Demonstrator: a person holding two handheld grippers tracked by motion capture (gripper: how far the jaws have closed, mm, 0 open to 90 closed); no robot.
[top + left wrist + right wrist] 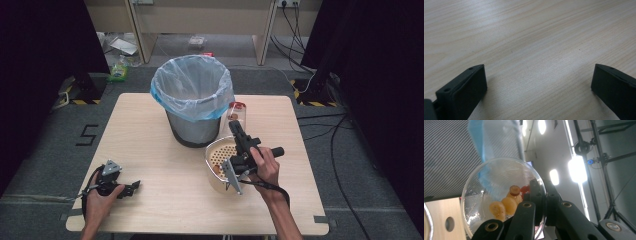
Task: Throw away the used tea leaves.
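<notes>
Jaws of the right gripper pinch together on the rim of a clear glass holding orange and red bits, just right of the lined bin; the left gripper, jaws apart, rests far off, near-left.

lined bin and strainer bowl crowd the table's centre-right; left and front lie open.

Right gripper's black fingers covered lower rim of clear cup; grip point hidden. Small yellowish pieces inside too blurred to identify. Cream colander half hidden under hand.
</notes>
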